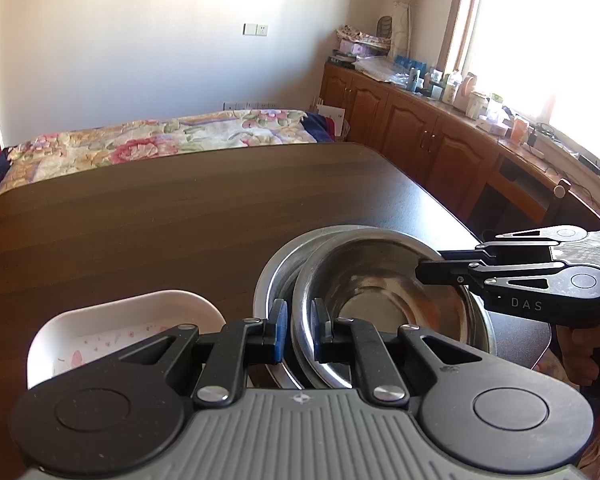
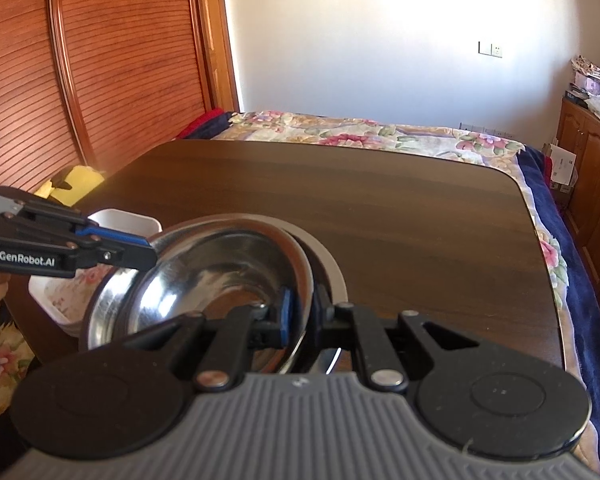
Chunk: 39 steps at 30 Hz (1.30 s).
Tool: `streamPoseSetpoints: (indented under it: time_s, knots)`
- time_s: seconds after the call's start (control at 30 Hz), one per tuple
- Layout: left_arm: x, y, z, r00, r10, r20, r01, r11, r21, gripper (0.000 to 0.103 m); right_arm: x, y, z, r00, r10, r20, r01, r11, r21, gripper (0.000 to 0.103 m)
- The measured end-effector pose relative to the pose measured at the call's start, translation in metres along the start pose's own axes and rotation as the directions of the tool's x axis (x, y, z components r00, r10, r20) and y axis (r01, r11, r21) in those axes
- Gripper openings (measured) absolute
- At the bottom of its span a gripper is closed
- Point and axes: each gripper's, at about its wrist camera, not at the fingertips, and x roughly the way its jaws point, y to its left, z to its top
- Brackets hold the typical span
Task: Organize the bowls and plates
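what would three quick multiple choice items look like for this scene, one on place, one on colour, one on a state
1. Where is the white dish relative to the steel bowl, seen from the left wrist view?
A. left of it
B. inside it
C. on the bed

2. What colour are the pads on the left gripper?
A. red
B. blue
C. yellow

3. How is the steel bowl held?
A. by neither gripper
B. by the right gripper alone
C. by both grippers, on opposite rims

Answers:
1 A, the dish sits on the table left of the bowl.
2 B, blue shows beside the rim.
3 C, each gripper is closed on a rim edge.
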Motion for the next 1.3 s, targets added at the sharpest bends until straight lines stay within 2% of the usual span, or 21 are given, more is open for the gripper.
streamPoseSetpoints:
  time_s: [0.3, 0.37, 0.4, 0.47, 0.53, 0.7, 0.97, 1.03, 1.07, 1.1, 1.23, 1.27, 1.3]
  knots:
    - [-0.008, -0.003, -0.001, 0.999, 0.001, 0.032, -0.001, 1.0, 0.005, 0.013, -0.004, 0.003, 0.0, 0.999, -0.029, 0.038, 0.03, 0.999, -0.028, 0.016]
    - [-0.007, -0.003, 0.0, 0.999, 0.001, 0.033, -0.001, 1.0, 0.003, 0.013, -0.007, 0.003, 0.001, 0.997, -0.033, 0.065, 0.035, 0.999, -0.022, 0.026]
    - [-0.007, -0.003, 0.0, 0.999, 0.001, 0.034, -0.001, 1.0, 0.002, 0.013, -0.007, 0.002, 0.001, 0.997, -0.032, 0.076, 0.033, 0.999, -0.019, 0.027]
    - [-0.007, -0.003, 0.0, 0.999, 0.002, 0.035, -0.002, 1.0, -0.002, 0.013, -0.007, 0.0, 0.003, 0.995, -0.026, 0.1, 0.027, 0.999, -0.018, 0.027]
    - [-0.006, -0.003, 0.0, 0.999, 0.001, 0.034, -0.001, 1.0, -0.006, 0.013, -0.004, 0.002, 0.004, 0.995, -0.006, 0.104, 0.009, 1.0, -0.028, 0.02]
    - [-0.007, -0.001, -0.003, 0.999, 0.012, 0.043, -0.011, 1.0, -0.012, 0.014, 0.007, 0.008, 0.004, 0.996, -0.008, 0.088, 0.013, 0.999, -0.052, 0.02]
    - [-0.009, 0.007, -0.015, 0.994, 0.062, 0.094, -0.057, 0.997, -0.05, 0.043, -0.004, 0.011, -0.004, 0.989, -0.029, 0.148, 0.037, 0.998, -0.048, 0.023]
    - [-0.009, 0.008, -0.018, 0.991, 0.072, 0.109, -0.066, 0.996, -0.055, 0.05, -0.007, 0.011, -0.008, 0.983, -0.049, 0.175, 0.058, 0.997, -0.046, 0.034]
    - [-0.01, 0.008, -0.019, 0.99, 0.077, 0.118, -0.071, 0.996, -0.057, 0.053, -0.008, 0.01, -0.01, 0.98, -0.061, 0.189, 0.069, 0.997, -0.041, 0.045]
    - [-0.01, 0.008, -0.02, 0.988, 0.083, 0.128, -0.076, 0.995, -0.058, 0.057, -0.008, 0.01, -0.013, 0.978, -0.069, 0.199, 0.077, 0.996, -0.035, 0.049]
    - [-0.011, 0.003, -0.03, 0.983, 0.1, 0.152, -0.092, 0.994, -0.054, 0.065, -0.006, 0.006, -0.024, 0.971, -0.092, 0.219, 0.097, 0.995, -0.013, 0.05]
    - [-0.011, 0.002, -0.032, 0.982, 0.104, 0.16, -0.097, 0.994, -0.052, 0.07, -0.004, 0.005, -0.026, 0.97, -0.097, 0.221, 0.1, 0.995, -0.003, 0.052]
    - [-0.011, 0.002, -0.033, 0.98, 0.11, 0.166, -0.103, 0.993, -0.05, 0.071, -0.003, 0.004, -0.029, 0.97, -0.098, 0.224, 0.099, 0.995, 0.004, 0.054]
